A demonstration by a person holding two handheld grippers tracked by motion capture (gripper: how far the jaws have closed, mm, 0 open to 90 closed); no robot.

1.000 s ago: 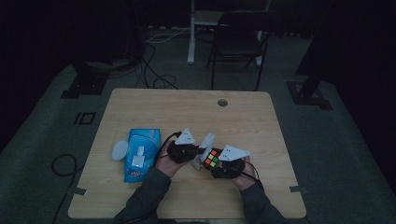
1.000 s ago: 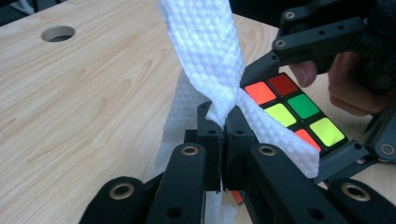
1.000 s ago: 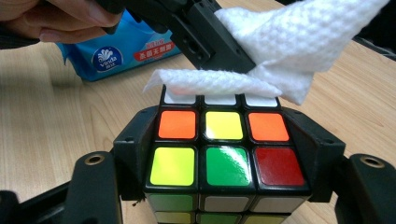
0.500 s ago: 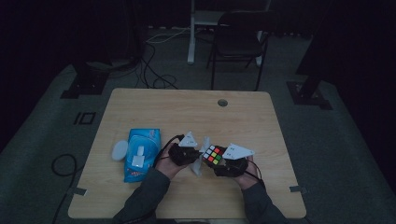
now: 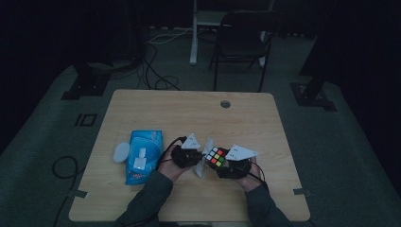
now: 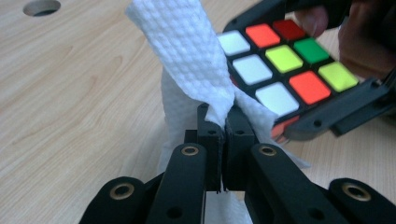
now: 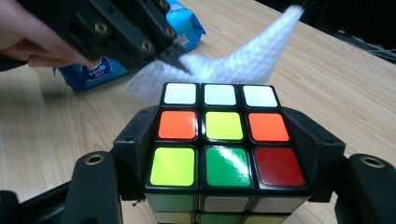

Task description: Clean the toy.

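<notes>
One puzzle cube — scrambled, top face showing three white, two orange, one red, one green and two yellow-green tiles in the right gripper view. Clamped at its sides between the fingers of the right gripper, held just above the tabletop near the front edge, a little right of centre. One white paper wipe, pinched tight in the left gripper, fingers together on a fold of it, the sheet rising up and touching the white row along the cube's edge. Two grippers total, one per hand, each with a grey three-cornered plate on top; two sleeved forearms coming in from the bottom of the high view.

One blue pack of wipes lying flat to the left of the left gripper, well clear of the cube. One small white round lid just beside the pack's left edge.

Light wood-grain tabletop, rounded corners, one round cable hole toward the far side. Dim room, grey carpeted floor. One dark chair beyond the far edge, black cables trailing on the floor, several dark stand bases around the tabletop — count unclear in the gloom.
</notes>
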